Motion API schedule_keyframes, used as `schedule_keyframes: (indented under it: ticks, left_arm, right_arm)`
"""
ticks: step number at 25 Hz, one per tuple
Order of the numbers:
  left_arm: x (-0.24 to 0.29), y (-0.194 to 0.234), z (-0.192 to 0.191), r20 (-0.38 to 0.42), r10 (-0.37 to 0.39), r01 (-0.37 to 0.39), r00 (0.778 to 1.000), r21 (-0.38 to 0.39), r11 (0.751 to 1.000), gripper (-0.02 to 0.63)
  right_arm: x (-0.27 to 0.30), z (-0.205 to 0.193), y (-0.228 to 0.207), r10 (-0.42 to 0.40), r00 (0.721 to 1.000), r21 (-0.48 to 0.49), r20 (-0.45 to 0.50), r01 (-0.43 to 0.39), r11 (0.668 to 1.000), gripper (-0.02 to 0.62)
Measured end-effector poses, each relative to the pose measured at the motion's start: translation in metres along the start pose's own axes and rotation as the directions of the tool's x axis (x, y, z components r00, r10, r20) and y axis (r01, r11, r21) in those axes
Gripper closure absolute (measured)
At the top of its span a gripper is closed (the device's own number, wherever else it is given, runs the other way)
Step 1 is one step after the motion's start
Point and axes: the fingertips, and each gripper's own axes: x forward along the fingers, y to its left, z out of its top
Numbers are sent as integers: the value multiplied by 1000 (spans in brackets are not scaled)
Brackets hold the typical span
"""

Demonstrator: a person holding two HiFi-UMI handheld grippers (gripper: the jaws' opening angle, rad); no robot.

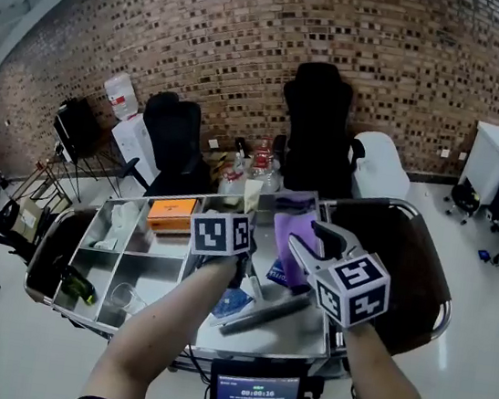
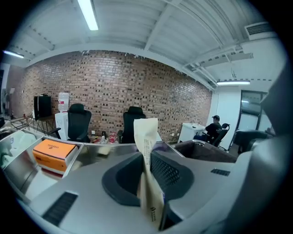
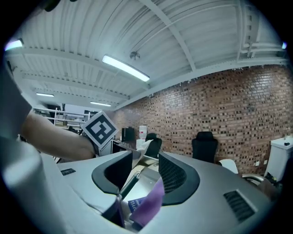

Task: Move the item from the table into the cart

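Note:
My left gripper (image 1: 247, 214) is shut on a tall cream paper packet (image 1: 252, 194), which stands upright between its pads (image 2: 145, 160) above the steel cart (image 1: 90, 317). The packet (image 2: 146, 137) has small print down one side. My right gripper (image 1: 310, 241) is to its right, over the cart's right half. It looks shut on a purple packet (image 1: 293, 232). In the right gripper view the purple packet (image 3: 149, 205) sits low between the jaws (image 3: 145, 176), with a blue coffee sachet (image 3: 132, 204) beside it.
The cart's compartments hold an orange box (image 1: 171, 213), a white cloth (image 1: 122, 218), a green bottle (image 1: 77, 286) and a glass (image 1: 125, 297). A blue sachet (image 1: 233, 304) and a dark long tool (image 1: 263, 313) lie on its tray. A dark bag (image 1: 406, 262) hangs at the right. Office chairs (image 1: 319, 130) stand behind.

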Motion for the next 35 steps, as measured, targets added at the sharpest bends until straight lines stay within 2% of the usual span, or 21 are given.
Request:
schedule_keyframes:
  ticks: [4,9,14,18,23,27,30,32,35]
  left_arm:
    - [30,-3,-11,-73,-10,8,997,-17,1000,540]
    - [49,1,-25,-139,-13,10,990,-17,1000,540]
    - [69,11,-49,-234,-3,-23,972,-108,994,540]
    - [80,13,-65,-296,-16,-50,955,-211,976,534]
    - [87,14,-77,-342,-6,-82,940,-243,967,525]
    - [97,20,-83,-358,2,-104,934,-267,958,512]
    - [101,15,-80,-341,-25,-83,940,-299,951,478]
    - [100,14,-71,-310,-19,-75,950,-290,954,447]
    - [96,16,-65,-299,7,-87,954,-255,963,400]
  right_arm:
    - [23,-14,-15,-25,998,7,-49,25,1000,425]
    - [30,-21,-13,-29,997,20,-73,31,999,425]
    - [27,-20,-16,-32,997,32,-64,34,999,425]
    - [21,-15,-19,-27,999,33,-45,28,999,425]
    - [9,-11,-24,-24,1000,45,-16,24,999,425]
    - [11,-12,-24,-17,1000,44,-6,17,999,425]
    - [11,-12,-25,-18,1000,43,-5,18,999,425]
    - [10,-10,-24,-19,1000,39,-3,19,999,425]
    - [8,-8,-21,-13,1000,36,0,13,999,425]
